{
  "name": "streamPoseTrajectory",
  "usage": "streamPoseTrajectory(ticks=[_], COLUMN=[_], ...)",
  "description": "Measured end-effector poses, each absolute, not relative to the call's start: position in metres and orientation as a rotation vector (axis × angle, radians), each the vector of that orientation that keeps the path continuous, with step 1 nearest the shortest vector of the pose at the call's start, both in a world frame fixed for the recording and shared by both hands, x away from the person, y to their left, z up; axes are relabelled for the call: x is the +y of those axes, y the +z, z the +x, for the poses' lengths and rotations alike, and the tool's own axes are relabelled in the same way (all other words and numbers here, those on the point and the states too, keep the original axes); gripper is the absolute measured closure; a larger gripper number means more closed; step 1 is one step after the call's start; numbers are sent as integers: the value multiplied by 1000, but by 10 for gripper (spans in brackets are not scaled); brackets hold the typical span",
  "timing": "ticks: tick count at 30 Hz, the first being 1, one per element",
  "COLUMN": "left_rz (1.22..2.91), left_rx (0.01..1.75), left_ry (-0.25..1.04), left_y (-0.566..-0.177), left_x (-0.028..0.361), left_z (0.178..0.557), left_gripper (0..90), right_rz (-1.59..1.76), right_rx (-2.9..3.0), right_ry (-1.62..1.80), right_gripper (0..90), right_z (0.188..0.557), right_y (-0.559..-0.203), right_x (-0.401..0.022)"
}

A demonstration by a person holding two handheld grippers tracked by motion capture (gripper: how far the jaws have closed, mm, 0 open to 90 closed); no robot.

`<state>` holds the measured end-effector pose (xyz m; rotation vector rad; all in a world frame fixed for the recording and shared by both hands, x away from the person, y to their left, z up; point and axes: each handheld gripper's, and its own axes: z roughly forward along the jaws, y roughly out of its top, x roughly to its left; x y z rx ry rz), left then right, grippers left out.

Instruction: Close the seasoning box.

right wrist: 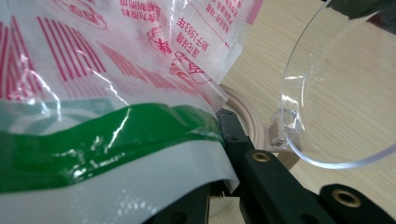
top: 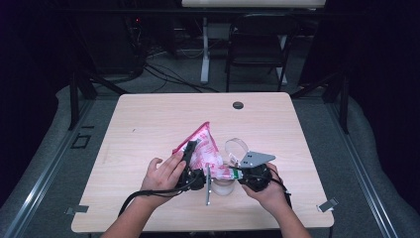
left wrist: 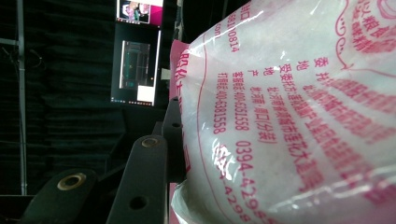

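- My left tongs (top: 190,148) held the pink and white bag (top: 203,148) up over the tabletop (top: 148,119).
- My right tongs (top: 236,172) pinched the bag's lower corner.
- A clear jar (top: 224,184) with its open lid (top: 236,147) stood right under the bag.

A light wood table (top: 148,119) with a black cable grommet (top: 238,105) at 12 o'clock is set on grey floor (top: 346,148). A black folding chair (top: 257,47) and a white desk leg (top: 204,49) are seen beyond. Dark curtains (top: 376,59) enclose the room; lit monitors (left wrist: 137,51) are mounted high.
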<state>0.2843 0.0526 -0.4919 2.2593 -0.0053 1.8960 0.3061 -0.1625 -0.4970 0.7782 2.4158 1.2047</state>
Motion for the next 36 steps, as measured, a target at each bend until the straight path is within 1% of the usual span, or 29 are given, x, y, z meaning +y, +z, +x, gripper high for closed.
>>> streamPoseTrajectory(ticks=[13, 36], left_rz=[2262, 2232], left_rx=[-19, 6], left_ry=[1909, 1922], left_y=[-488, -477], left_x=[50, 49], left_z=[286, 290], left_gripper=[685, 694], right_rz=[776, 741], right_rx=[2419, 2389], right_ry=[1245, 1312], right_gripper=[900, 900], right_z=[306, 303], right_y=[-496, -490], right_x=[-163, -166])
